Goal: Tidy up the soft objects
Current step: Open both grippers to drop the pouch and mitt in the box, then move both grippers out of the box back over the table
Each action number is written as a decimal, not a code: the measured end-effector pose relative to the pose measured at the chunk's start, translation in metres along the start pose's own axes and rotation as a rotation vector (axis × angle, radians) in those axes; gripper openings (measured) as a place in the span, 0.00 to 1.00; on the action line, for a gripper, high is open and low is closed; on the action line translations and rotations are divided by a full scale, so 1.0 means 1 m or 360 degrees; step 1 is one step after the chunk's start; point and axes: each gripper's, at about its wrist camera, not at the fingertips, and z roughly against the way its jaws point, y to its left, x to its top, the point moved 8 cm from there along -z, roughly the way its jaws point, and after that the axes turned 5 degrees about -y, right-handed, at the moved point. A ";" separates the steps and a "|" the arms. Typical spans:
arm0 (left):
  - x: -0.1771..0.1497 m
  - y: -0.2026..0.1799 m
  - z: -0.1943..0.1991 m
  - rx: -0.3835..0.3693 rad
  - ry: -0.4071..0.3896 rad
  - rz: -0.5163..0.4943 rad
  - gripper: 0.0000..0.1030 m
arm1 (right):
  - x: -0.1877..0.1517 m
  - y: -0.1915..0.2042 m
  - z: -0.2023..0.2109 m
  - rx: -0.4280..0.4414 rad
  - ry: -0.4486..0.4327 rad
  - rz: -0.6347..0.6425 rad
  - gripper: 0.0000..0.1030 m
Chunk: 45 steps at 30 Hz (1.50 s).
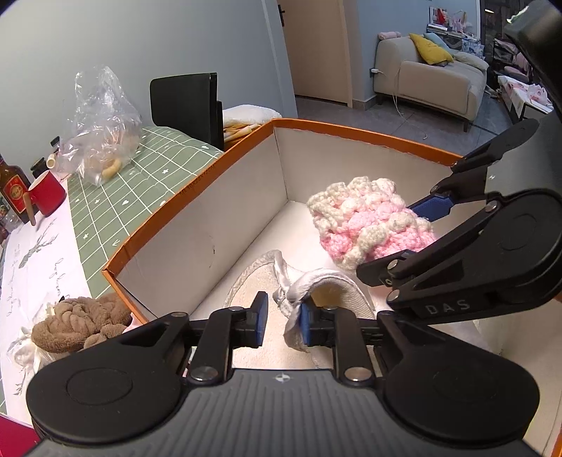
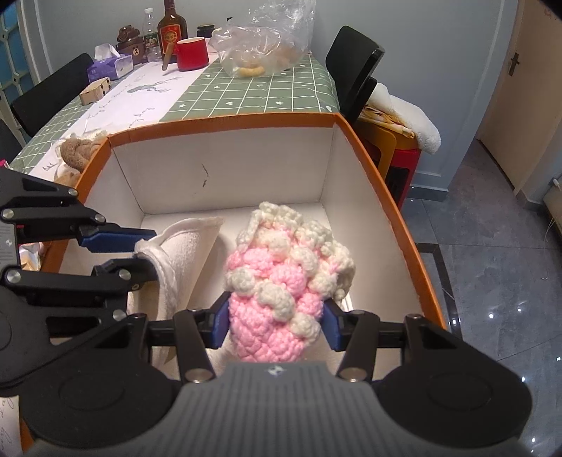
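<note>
— 2 grippers reach down into the orange box. How do their jaws stand?

— Right gripper is clamped on the pink-and-white crochet piece, 1 blue pad pressed into each side of its pink lower part. It sits inside the box, toward the box's right wall as the right wrist view shows it, with its lower end out of sight behind the gripper.

— And the left one?

— Left gripper has its jaws parted. A fold of the white towel lies against 1 pad, while the other pad stands clear of it, so nothing is pinched. The towel lies on the box floor, beside the crochet piece.

— What lies outside the box?

— Just beside the box's near-left corner sits a brown plush toy on the table runner. Farther beyond the box, on the green checked tablecloth, stands a clear plastic bag, with a red mug and a brown bottle next to it. 1 black chair stands behind the box's far-right corner.
</note>
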 end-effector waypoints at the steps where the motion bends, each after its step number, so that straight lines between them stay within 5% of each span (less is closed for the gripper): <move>1: 0.000 0.001 0.001 0.0008 -0.0003 0.0009 0.25 | 0.000 0.000 0.000 -0.0008 0.0002 0.0003 0.52; 8: 0.006 0.020 0.008 -0.0142 -0.0018 0.0358 0.48 | -0.002 0.000 -0.001 -0.0043 0.0020 0.0009 0.61; 13: 0.012 0.038 0.022 -0.0194 -0.0071 0.0551 0.49 | -0.001 0.000 0.002 -0.0055 0.0022 0.0021 0.61; 30: 0.013 0.069 0.079 -0.0063 -0.0172 0.0500 0.63 | 0.015 0.014 0.044 -0.0029 -0.0124 -0.0028 0.61; 45: -0.054 0.110 0.120 0.0076 -0.0119 0.0465 0.68 | 0.021 0.078 0.055 0.0019 -0.0197 0.0177 0.62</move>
